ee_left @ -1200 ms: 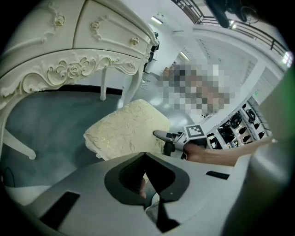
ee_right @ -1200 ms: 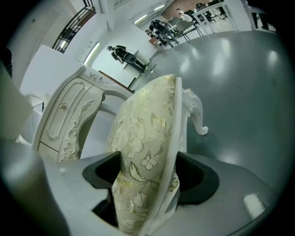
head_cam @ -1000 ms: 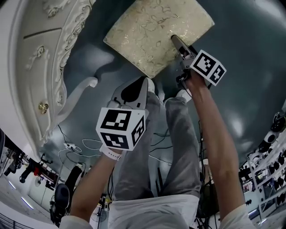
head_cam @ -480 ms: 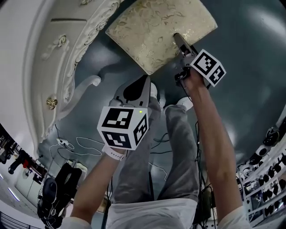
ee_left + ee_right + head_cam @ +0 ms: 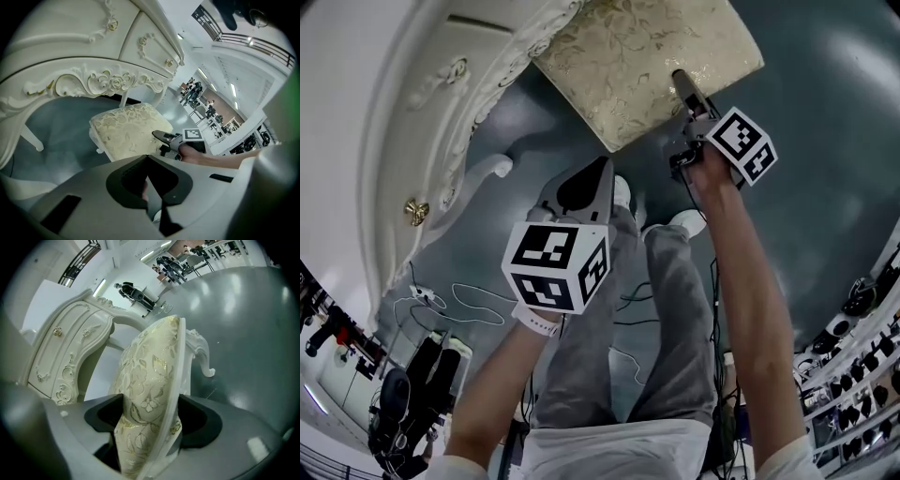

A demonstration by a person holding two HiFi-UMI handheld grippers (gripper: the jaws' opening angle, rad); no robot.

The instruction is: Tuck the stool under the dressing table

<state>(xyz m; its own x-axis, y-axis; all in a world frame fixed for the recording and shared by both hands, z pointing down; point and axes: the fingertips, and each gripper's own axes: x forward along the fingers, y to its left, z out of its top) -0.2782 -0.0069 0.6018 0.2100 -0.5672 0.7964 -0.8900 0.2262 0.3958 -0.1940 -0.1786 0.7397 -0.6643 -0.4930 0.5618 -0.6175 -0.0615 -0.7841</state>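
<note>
Padding on the cream floral-brocade stool with white carved legs [image 5: 642, 66], standing on the grey floor [image 5: 825, 141] just outside the ornate white dressing table [image 5: 422, 112], looks soft over what we judge a light, stiff frame, so we clamp our right gripper [image 5: 150, 427] across its firmer seat edge, with our left gripper [image 5: 149, 161] closed on nothing.

One stool [image 5: 647, 56], one dressing table [image 5: 412, 122], one left tool [image 5: 598, 173], one right tool [image 5: 682, 84].

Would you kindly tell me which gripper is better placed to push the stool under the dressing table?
Right. The right gripper has its jaws clamped on the edge of the stool, facing the dressing table. The left gripper is shut and empty, over the person's legs, apart from the stool.
</note>
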